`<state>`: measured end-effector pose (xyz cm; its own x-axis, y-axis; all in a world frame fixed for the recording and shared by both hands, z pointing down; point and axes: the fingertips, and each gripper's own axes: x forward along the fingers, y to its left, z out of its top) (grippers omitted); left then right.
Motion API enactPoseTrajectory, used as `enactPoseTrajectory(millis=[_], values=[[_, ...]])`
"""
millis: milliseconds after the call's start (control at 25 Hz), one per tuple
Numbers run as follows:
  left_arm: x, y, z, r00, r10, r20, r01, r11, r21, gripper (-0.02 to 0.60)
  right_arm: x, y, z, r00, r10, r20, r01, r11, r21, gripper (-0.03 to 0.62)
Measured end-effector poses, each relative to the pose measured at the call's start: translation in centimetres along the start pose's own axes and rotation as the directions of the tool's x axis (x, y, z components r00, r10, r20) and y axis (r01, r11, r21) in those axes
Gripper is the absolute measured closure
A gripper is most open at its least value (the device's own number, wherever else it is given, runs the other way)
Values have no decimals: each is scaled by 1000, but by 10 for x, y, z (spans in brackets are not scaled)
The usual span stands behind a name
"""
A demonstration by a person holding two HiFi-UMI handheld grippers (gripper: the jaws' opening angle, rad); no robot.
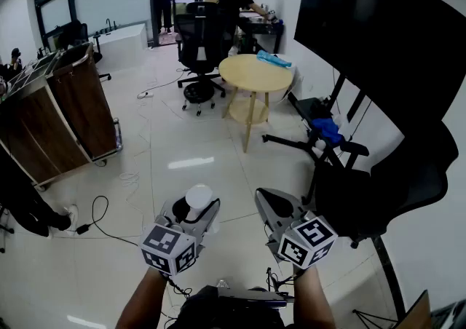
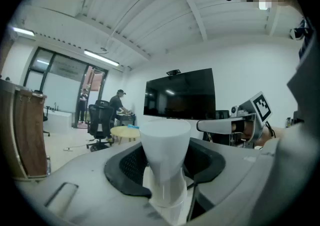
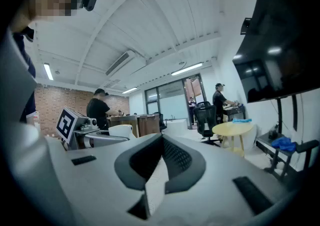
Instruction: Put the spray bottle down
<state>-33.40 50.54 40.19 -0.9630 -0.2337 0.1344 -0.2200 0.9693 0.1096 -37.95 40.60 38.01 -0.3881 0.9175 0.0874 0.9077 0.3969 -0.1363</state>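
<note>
Far left there's a wooden cabinet (image 1: 69,105), and a black cable (image 1: 102,222) loops over the floor tiles near my left side. My left gripper (image 1: 194,212) is clamped on the spray bottle (image 2: 165,152). The white body stands upright between the two pads, both pressing its narrow part, with the wide top sticking up above the jaws. So the bottle's hanging in the air over the floor, not resting on anything.

Just to its right, not touching it, my right gripper (image 3: 161,139) has its jaws pinched together with nothing in them.

Further off, ahead and a bit right, there's a round wooden table (image 1: 255,74) with a blue cloth (image 1: 274,60) on its far edge. An office chair (image 1: 198,47) stands to its left and a person (image 1: 237,0) behind it.

The right side is crowded: a big dark screen (image 1: 378,36) on a stand, and a black chair (image 1: 397,189) up close, right beside the right gripper.
</note>
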Motion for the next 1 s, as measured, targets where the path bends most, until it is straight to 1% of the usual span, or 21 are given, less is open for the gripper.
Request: enactPoseTrajectory(millis=[160, 240, 320, 440, 560, 680, 840, 920, 1000], values=[[19, -20, 2, 997, -73, -1, 73, 997, 8, 368, -23, -20, 3, 996, -82, 19, 82, 997, 1, 592], [33, -39, 3, 991, -130, -6, 130, 991, 14, 368, -43, -31, 4, 990, -139, 22, 139, 990, 4, 592], [50, -66, 4, 978, -207, -17, 207, 978, 21, 368, -73, -46, 4, 976, -218, 25, 218, 976, 14, 592], [73, -119, 6, 943, -330, -34, 331, 943, 35, 368, -130, -68, 5, 936, -349, 39, 348, 937, 38, 592], [89, -178, 7, 894, -445, -49, 448, 892, 56, 368, -192, -85, 7, 882, -468, 58, 465, 883, 58, 592], [94, -241, 5, 833, -549, -66, 553, 831, 68, 368, -257, -89, 5, 818, -570, 75, 565, 821, 80, 592], [88, -329, -5, 750, -655, -92, 661, 746, 75, 368, -349, -80, -2, 737, -669, 96, 661, 743, 102, 592], [82, -375, -10, 705, -702, -105, 709, 700, 81, 368, -398, -74, -6, 686, -720, 104, 711, 694, 116, 592], [74, -418, -15, 655, -747, -119, 756, 649, 84, 368, -445, -66, -11, 628, -770, 112, 759, 638, 131, 592]])
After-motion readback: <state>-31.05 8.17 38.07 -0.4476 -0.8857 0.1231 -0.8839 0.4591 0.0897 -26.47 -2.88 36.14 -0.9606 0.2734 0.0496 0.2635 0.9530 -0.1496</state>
